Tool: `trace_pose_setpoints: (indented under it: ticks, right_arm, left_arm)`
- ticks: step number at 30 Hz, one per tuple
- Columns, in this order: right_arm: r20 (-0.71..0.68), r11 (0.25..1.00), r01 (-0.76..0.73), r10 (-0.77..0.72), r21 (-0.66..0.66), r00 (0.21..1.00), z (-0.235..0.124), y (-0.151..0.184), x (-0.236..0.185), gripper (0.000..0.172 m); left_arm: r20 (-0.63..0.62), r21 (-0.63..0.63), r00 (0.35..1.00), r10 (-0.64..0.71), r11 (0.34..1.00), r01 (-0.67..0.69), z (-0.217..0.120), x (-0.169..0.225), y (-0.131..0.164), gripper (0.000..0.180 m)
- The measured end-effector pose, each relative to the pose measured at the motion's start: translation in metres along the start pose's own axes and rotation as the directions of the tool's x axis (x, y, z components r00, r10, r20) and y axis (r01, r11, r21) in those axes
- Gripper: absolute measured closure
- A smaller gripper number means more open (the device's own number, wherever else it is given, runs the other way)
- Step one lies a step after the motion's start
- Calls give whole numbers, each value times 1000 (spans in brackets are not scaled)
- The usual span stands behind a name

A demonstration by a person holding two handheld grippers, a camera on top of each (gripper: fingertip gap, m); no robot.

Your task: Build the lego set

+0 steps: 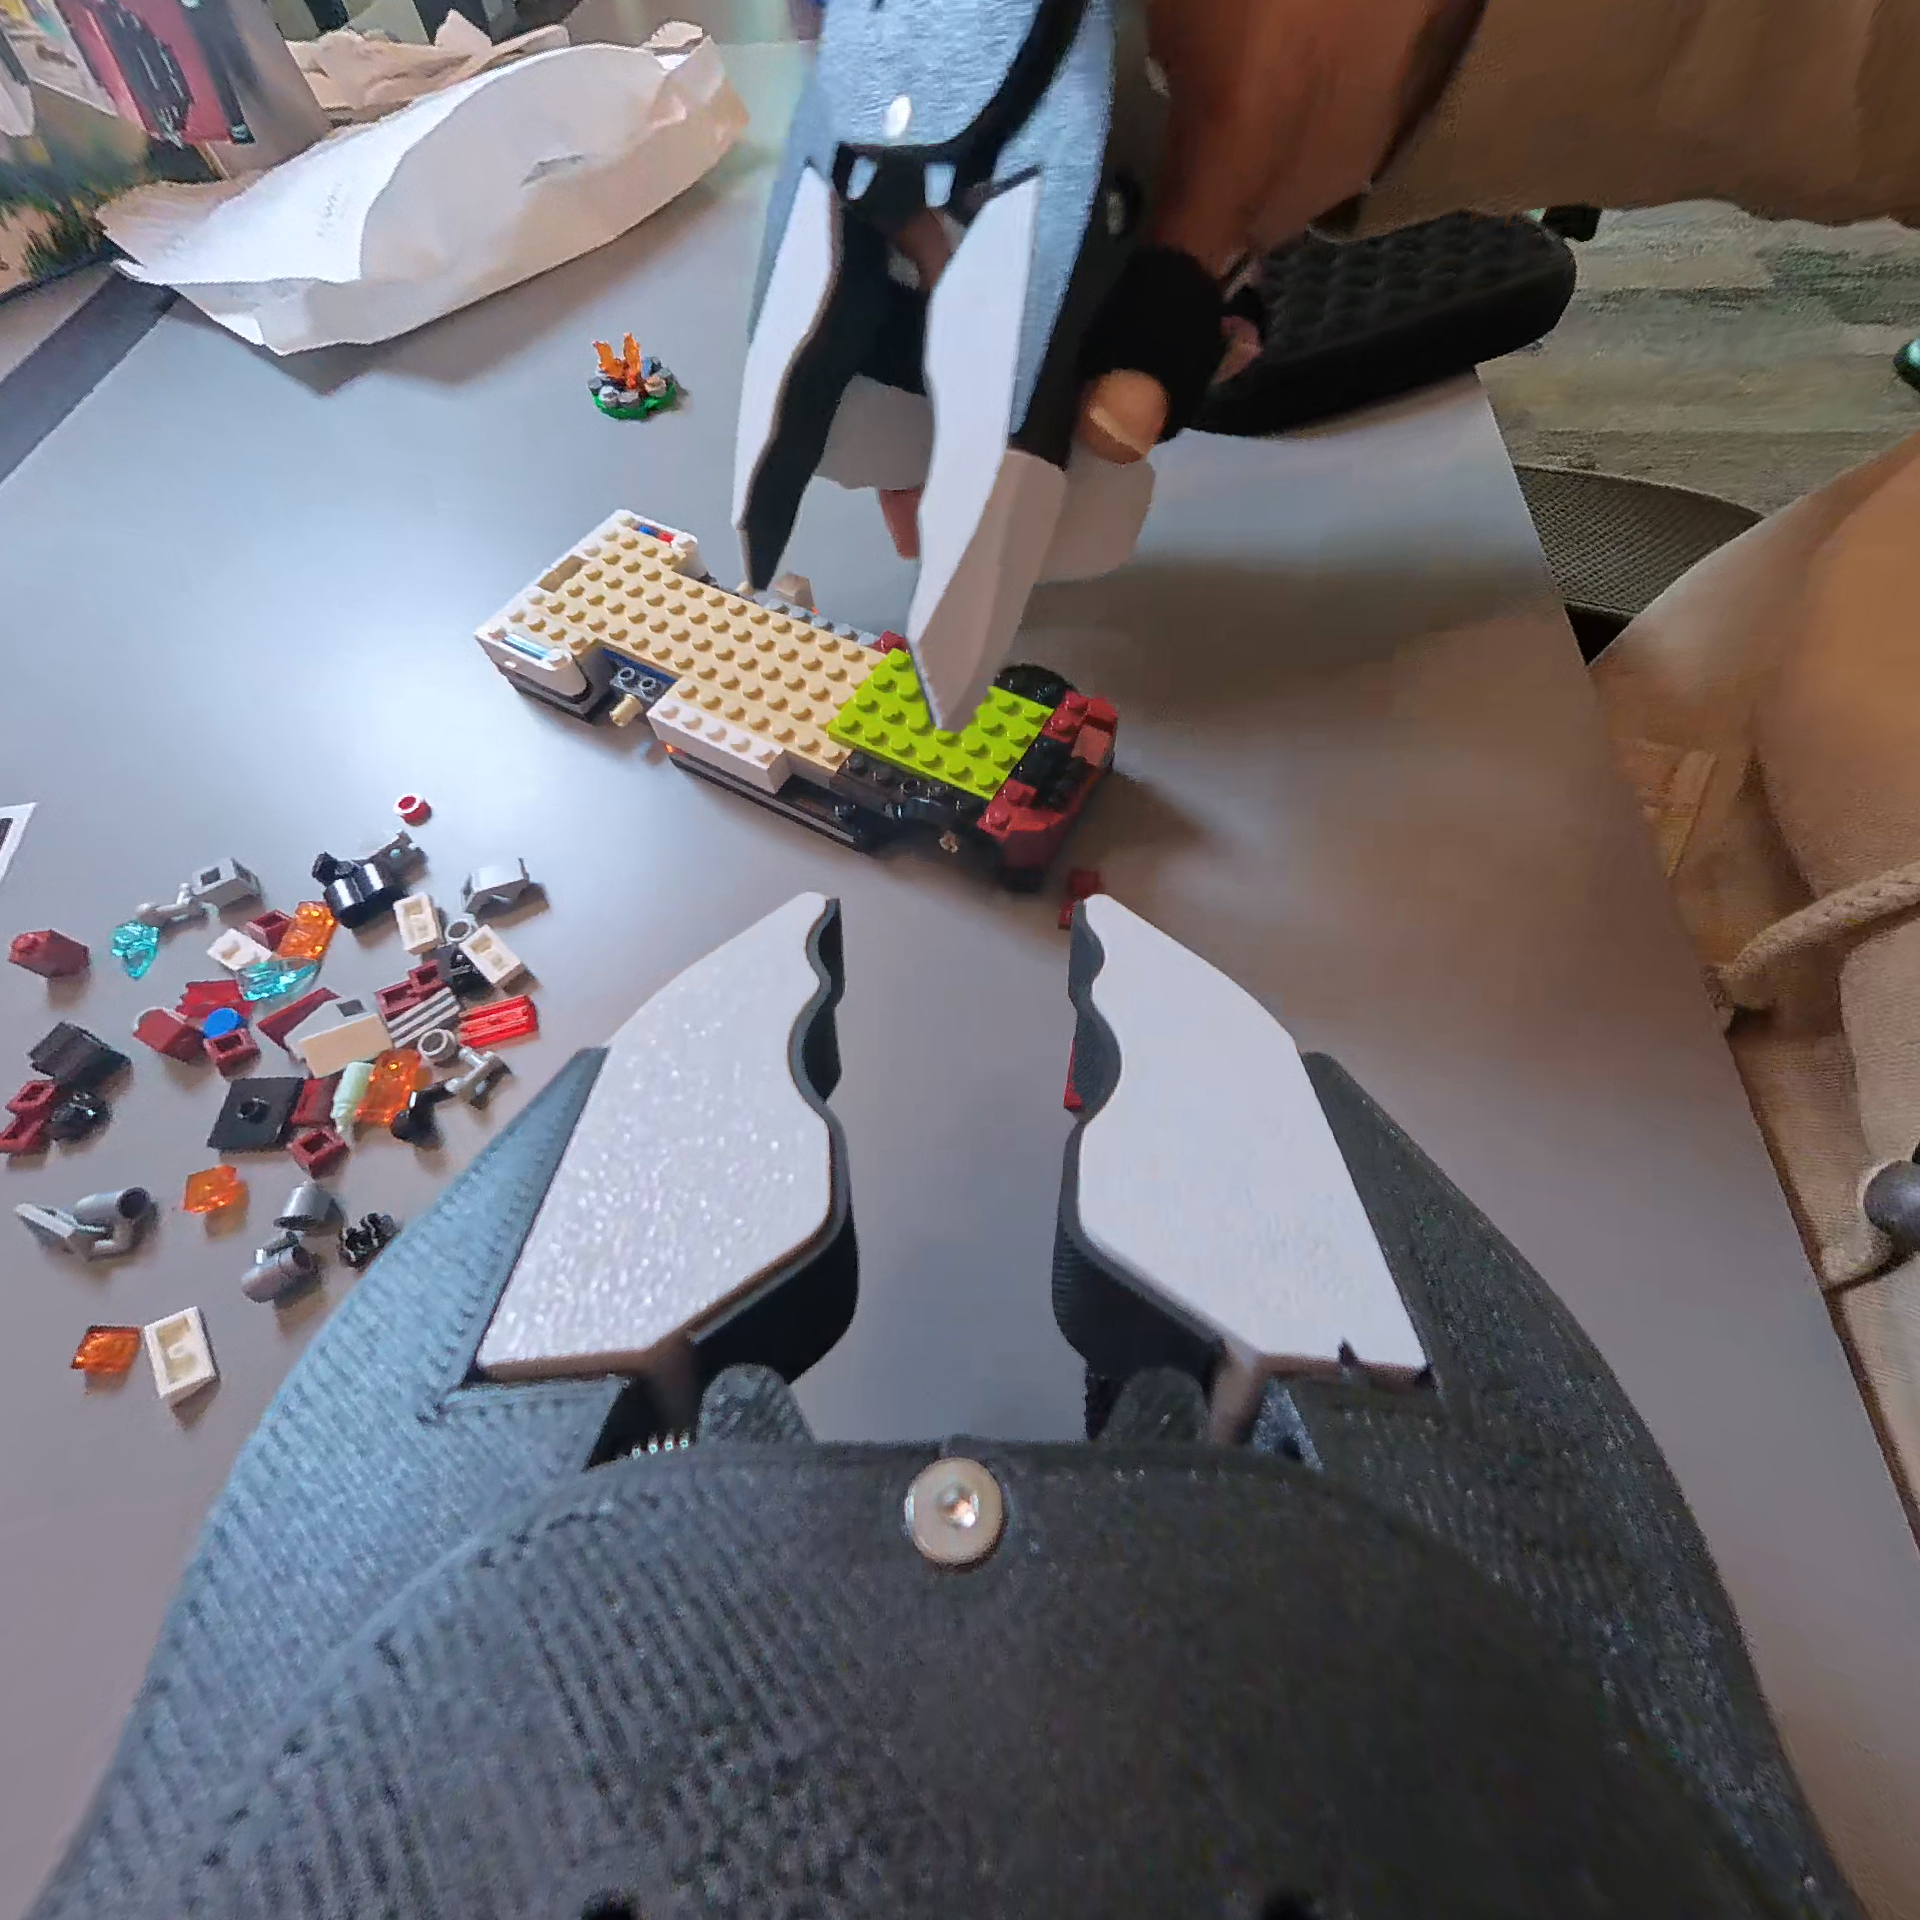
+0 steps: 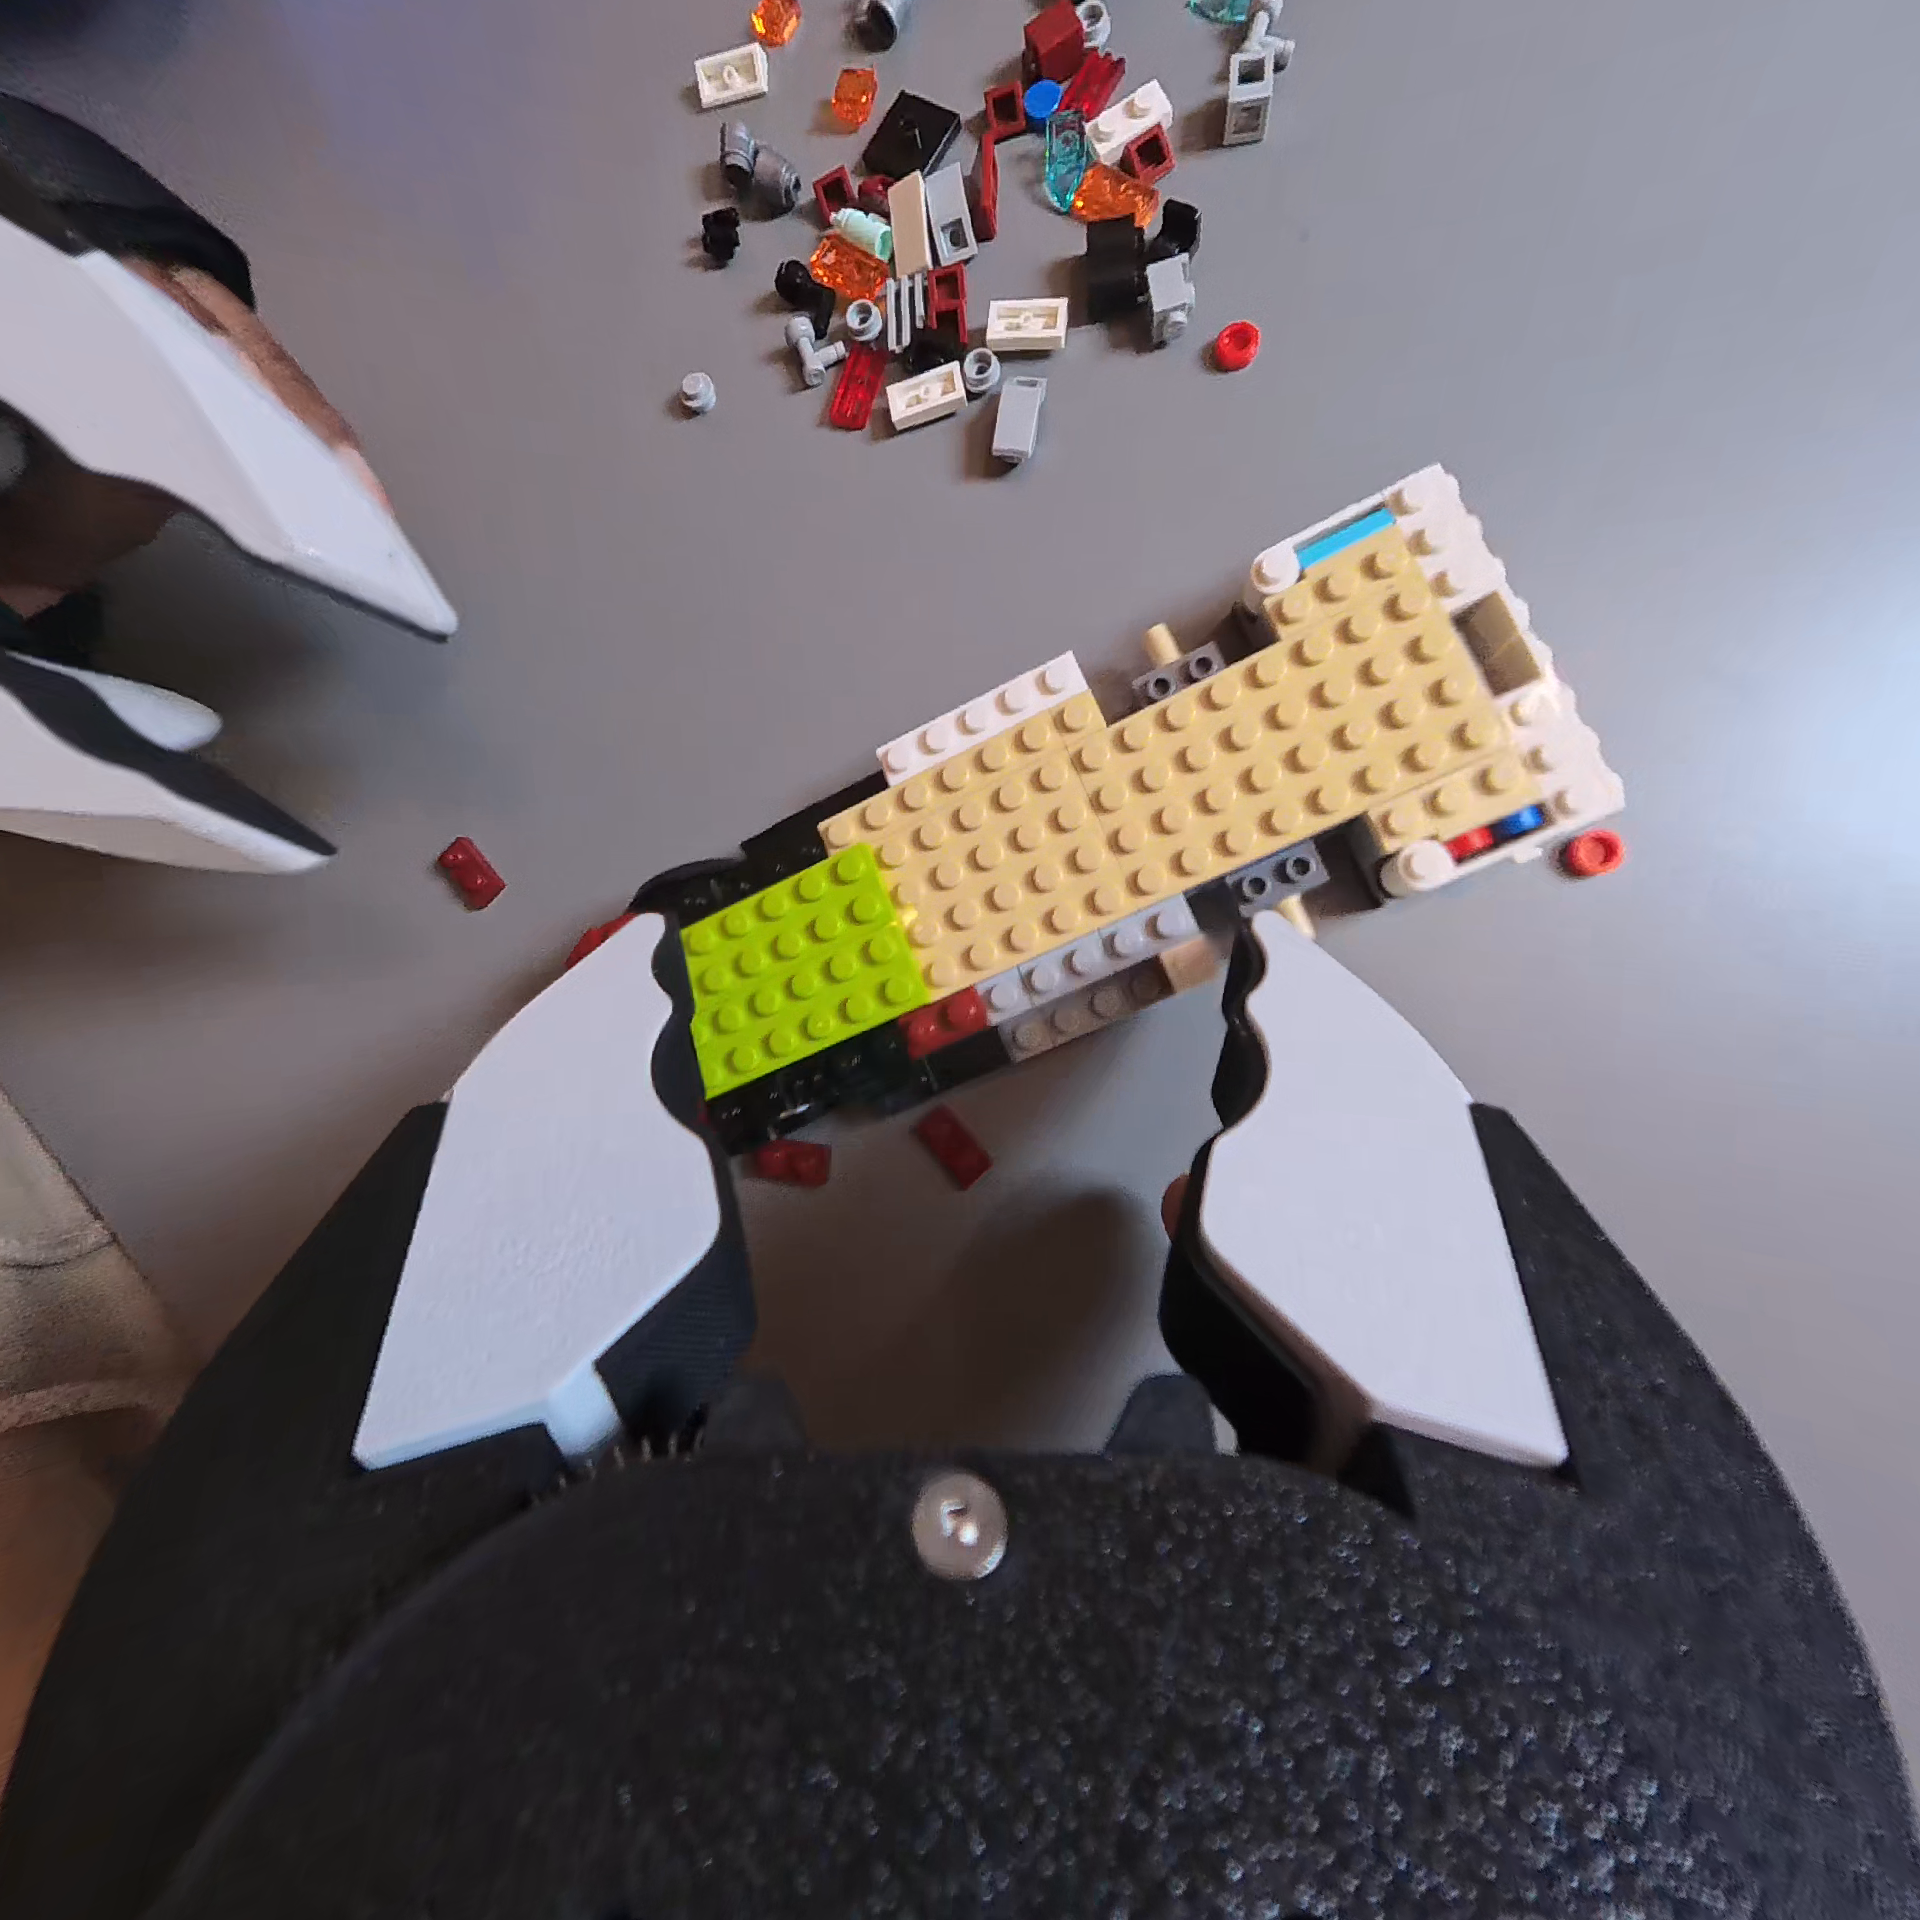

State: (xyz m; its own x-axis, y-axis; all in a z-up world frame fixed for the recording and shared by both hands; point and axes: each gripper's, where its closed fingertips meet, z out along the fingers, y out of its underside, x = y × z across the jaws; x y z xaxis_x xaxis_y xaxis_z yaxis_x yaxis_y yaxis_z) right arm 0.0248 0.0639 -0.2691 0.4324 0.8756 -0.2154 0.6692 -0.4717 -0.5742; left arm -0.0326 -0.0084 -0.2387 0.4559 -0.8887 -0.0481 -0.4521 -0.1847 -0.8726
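Hovering over a grey worktop (image 1: pixel 1299 935), two hand-held tools work around a toy-brick vehicle (image 2: pixel 1143 790) that lies flat, its top covered in tan studded plates with a lime-green plate (image 2: pixel 800 966) at one end and white bricks at the other. The right tool (image 2: pixel 945 935) points down at the vehicle with its jaws spread wide; the lime-green end sits between its white fingers (image 2: pixel 582 1091), and neither pad presses on the model, so nothing is gripped. From the left wrist view one fingertip of this tool comes down at the lime-green plate (image 1: pixel 935 727), though whether it touches is unclear. The left tool (image 1: pixel 956 914) hangs just beside the vehicle's dark red end, jaws partly open over bare worktop. Small dark red bricks (image 2: pixel 473 873) lie loose near that end. Farther off to the left tool's left sits a scatter of small loose pieces (image 1: pixel 291 1039) in dark red, black, white, grey and clear orange. A tiny campfire model (image 1: pixel 634 379) and a crumpled white paper bag (image 1: pixel 436 197) lie beyond
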Motion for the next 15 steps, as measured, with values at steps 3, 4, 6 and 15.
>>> trace_pose_setpoints:
  ticks: [3, 4, 6, 15]
  right_arm:
    - [33, 996, 68, -65, -65, 997, 8, -10, 5, 75]
    - [41, 992, 90, -87, -88, 995, 10, -13, 7, 75]
    - [37, 981, 136, -132, -138, 991, 16, -20, 11, 73]
    - [-21, 835, 402, -441, -376, 897, 36, -26, 17, 79]
  left_arm:
    - [1, -1, 1000, 12, 1000, -12, 1, 2, -1, 139]
    - [2, -3, 1000, 13, 1000, -13, 1, 2, 0, 139]
    - [1, -8, 1000, 5, 1000, -5, 2, 1, 2, 139]
    - [1, -27, 1000, -1, 1000, 1, 4, -1, 8, 141]
